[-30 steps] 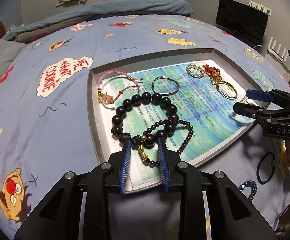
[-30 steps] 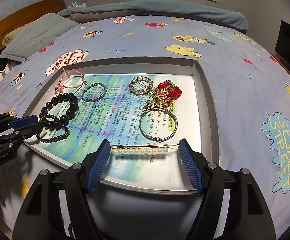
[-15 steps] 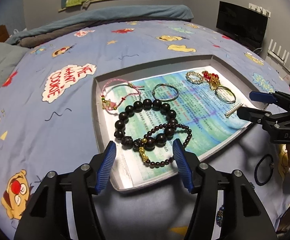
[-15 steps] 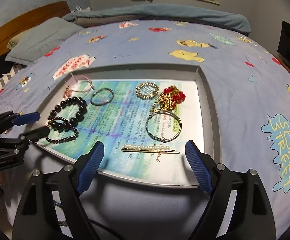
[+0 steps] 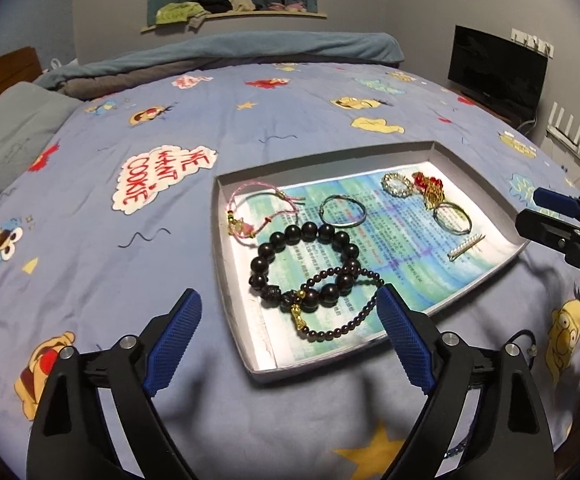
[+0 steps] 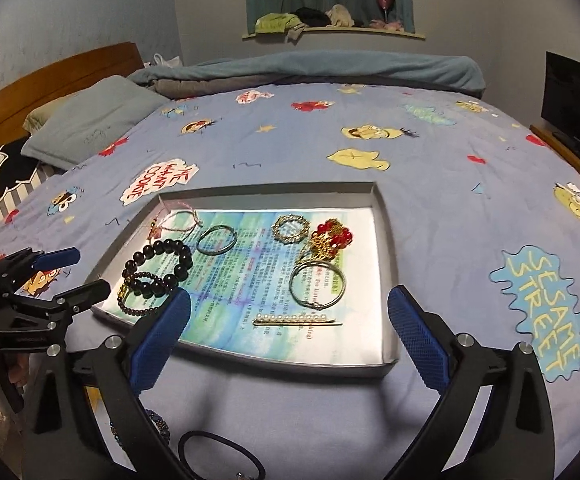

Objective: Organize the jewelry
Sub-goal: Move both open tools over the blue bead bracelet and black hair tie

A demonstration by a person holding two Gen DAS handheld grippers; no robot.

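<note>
While I hover, left claw (image 5: 285, 336) and right claw (image 6: 290, 332) gape wide, empty; tray (image 6: 388, 272) ahead corrals jewelry.

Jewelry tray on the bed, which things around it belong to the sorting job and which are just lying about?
Job: tray, big bead bracelet, small bead bracelet, pearl hair clip, silver bangle, black hair tie.

Lying about: pillow, folded blanket, TV.

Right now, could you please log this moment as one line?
left gripper: open, empty | right gripper: open, empty | tray: holds jewelry | hair tie: on bed
</note>
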